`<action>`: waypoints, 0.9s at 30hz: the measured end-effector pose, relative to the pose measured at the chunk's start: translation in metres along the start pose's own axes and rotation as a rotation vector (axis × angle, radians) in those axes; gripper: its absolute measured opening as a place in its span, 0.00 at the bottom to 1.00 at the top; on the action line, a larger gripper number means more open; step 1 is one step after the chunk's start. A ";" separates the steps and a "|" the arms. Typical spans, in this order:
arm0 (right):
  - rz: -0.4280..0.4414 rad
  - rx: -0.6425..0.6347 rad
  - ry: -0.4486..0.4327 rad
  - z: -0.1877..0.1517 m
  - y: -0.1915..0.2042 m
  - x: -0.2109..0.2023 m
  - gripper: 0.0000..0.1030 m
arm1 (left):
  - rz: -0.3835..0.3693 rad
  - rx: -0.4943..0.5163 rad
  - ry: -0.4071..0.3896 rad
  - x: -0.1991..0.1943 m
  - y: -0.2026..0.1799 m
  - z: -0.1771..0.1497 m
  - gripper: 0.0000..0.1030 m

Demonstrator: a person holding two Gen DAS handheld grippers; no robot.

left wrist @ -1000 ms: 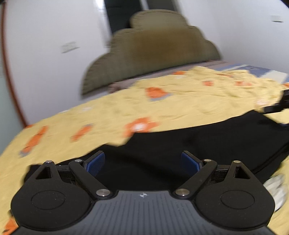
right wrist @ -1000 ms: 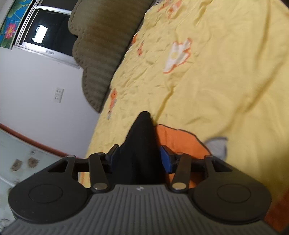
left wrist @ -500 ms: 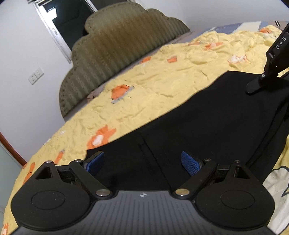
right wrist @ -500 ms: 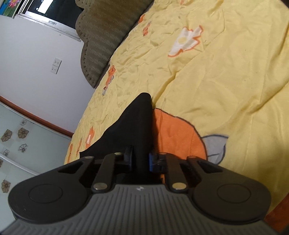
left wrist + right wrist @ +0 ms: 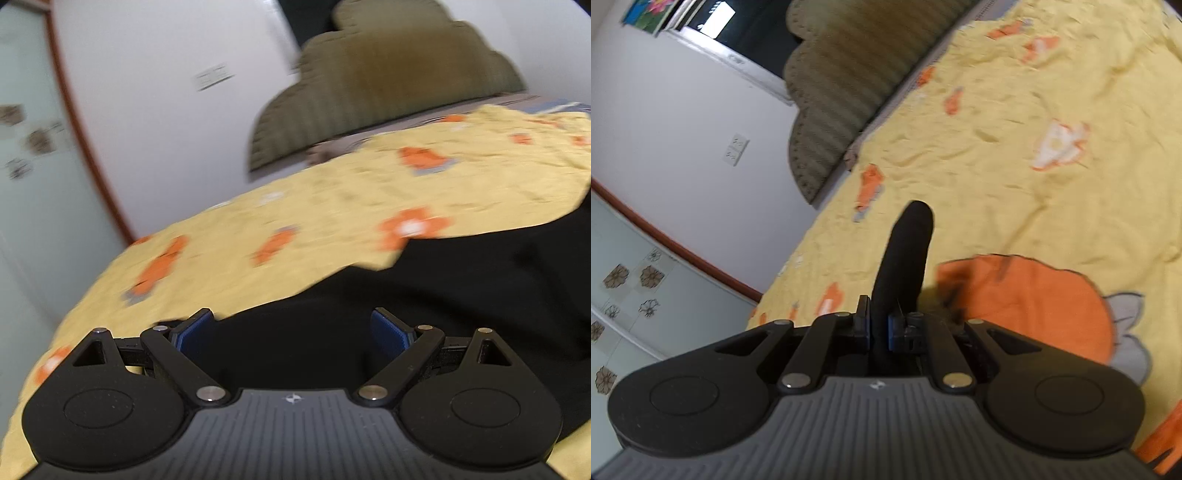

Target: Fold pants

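The black pants (image 5: 461, 295) lie on the yellow flowered bedspread (image 5: 332, 206), filling the lower right of the left wrist view. My left gripper (image 5: 291, 332) is open, its blue pads wide apart just above the pants' near edge, holding nothing. My right gripper (image 5: 879, 328) is shut on a fold of the black pants (image 5: 908, 243), which sticks up and forward between the pads above the bedspread (image 5: 1034, 206).
A padded olive headboard (image 5: 369, 74) stands at the far end of the bed against a white wall with a socket (image 5: 214, 75). The bed's left edge drops toward a tiled wall with a red-brown trim (image 5: 665, 236). A window (image 5: 720, 18) is at upper left.
My right gripper has closed on the pants fold, from open a second ago to pinched tight now. The left gripper stayed open and swung left, away from the other gripper.
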State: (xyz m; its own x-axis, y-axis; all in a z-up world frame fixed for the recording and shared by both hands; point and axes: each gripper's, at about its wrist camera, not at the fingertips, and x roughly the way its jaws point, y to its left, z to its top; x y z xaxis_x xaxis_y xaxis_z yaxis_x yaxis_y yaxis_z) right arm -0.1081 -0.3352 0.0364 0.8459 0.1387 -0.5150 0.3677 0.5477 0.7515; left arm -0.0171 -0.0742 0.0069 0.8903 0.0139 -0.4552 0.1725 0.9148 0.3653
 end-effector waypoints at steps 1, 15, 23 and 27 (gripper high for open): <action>0.004 -0.011 -0.002 0.000 0.008 0.001 0.09 | 0.022 -0.010 0.009 0.002 0.011 -0.004 0.90; 0.078 -0.161 0.054 -0.032 0.129 0.047 0.09 | 0.127 -0.192 0.080 0.014 0.117 -0.042 0.90; 0.117 -0.208 0.141 -0.066 0.190 0.097 0.09 | 0.165 -0.234 0.115 0.014 0.151 -0.062 0.90; 0.155 -0.223 0.189 -0.086 0.219 0.122 0.09 | 0.179 -0.262 0.124 0.014 0.168 -0.068 0.90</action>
State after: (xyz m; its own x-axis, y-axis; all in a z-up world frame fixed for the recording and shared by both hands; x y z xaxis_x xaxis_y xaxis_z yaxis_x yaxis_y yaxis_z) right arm 0.0425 -0.1275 0.1030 0.7911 0.3736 -0.4843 0.1290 0.6722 0.7291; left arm -0.0047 0.1068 0.0065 0.8360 0.2181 -0.5036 -0.1108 0.9658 0.2343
